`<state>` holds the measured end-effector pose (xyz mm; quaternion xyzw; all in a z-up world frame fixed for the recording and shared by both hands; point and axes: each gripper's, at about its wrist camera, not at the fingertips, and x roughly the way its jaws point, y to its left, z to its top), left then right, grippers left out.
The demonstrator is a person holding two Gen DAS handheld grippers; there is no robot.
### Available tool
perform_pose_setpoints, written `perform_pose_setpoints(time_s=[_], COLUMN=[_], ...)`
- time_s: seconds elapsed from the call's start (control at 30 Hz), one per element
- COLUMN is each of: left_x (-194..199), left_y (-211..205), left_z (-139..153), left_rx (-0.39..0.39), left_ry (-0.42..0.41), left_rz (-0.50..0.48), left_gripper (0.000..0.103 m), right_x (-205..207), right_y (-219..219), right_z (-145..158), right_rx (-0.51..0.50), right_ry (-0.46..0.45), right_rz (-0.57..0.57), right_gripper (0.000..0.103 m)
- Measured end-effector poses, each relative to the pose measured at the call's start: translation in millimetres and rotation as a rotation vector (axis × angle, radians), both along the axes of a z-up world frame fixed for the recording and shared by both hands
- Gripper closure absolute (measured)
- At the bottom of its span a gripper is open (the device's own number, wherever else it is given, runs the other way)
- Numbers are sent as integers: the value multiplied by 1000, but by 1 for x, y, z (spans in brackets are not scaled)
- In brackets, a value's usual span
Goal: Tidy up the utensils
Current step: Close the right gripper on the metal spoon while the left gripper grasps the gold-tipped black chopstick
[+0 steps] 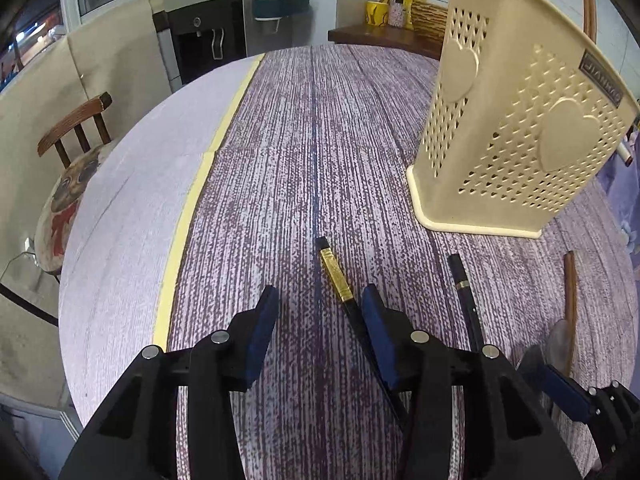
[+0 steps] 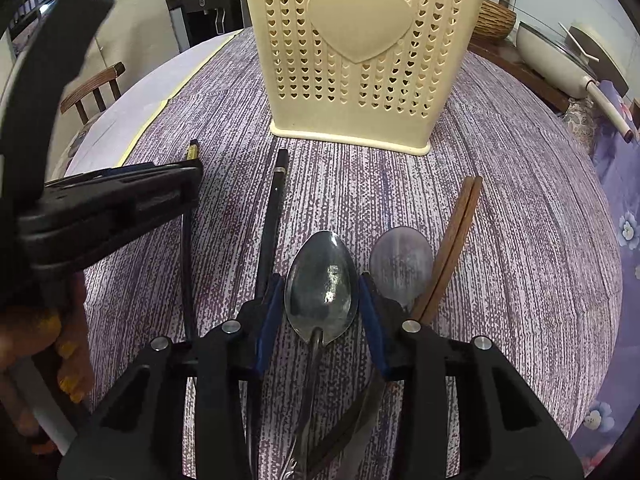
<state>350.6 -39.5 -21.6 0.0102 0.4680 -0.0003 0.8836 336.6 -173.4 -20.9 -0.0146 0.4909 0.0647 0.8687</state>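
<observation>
Round table (image 1: 280, 128) under a purple streaked cloth, a kitchen corner behind with a water dispenser (image 1: 206, 20) and a wooden chair (image 1: 76, 128) tucked in at the side. Standing near the far edge is the cream plastic holder (image 2: 352, 60), all little heart holes, upright, waiting for the cutlery.

Laid out in front of it, well short of its base: a black chopstick with a gold band (image 1: 336, 276), a second black chopstick (image 2: 272, 216), a steel spoon (image 2: 322, 284), a duller spoon (image 2: 402, 264) just beside it, and a brown wooden pair of chopsticks (image 2: 452, 240) touching that spoon's right edge.

The right gripper (image 2: 322, 304) sits low, pointing straight at the holder, jaws apart with the steel spoon's bowl lying between the blue pads (image 2: 272, 312). The pads look just off the metal, so nothing is held. That spoon should be stiff, light and slippery, and the bowl is a poor place to pinch; the neck or handle, running back under the claw, looks the safer grip.

Over to the left gripper (image 1: 316, 320): jaws wide apart, hovering low and level, the gold-banded chopstick running under its right pad (image 1: 378, 332). Thin, rigid, likely to roll, so I'd squeeze it mid-shaft.

Nothing in the holder that I can see; the top is out of view.
</observation>
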Motion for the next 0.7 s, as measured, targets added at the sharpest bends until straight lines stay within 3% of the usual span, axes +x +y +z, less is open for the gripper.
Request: perform_pose_setpoints(time_s=[0.27, 0.7], left_x=[-3, -2], left_y=[-9, -9], left_z=[0, 0], left_rx=[28, 18], left_ry=[-10, -4], left_rz=[-37, -58], left_gripper=[75, 78], right_x=[-11, 4], right_y=[-5, 8], right_z=[0, -2], right_rx=[18, -1], right_ry=[2, -7], right_rz=[-4, -1], right_gripper=[62, 60])
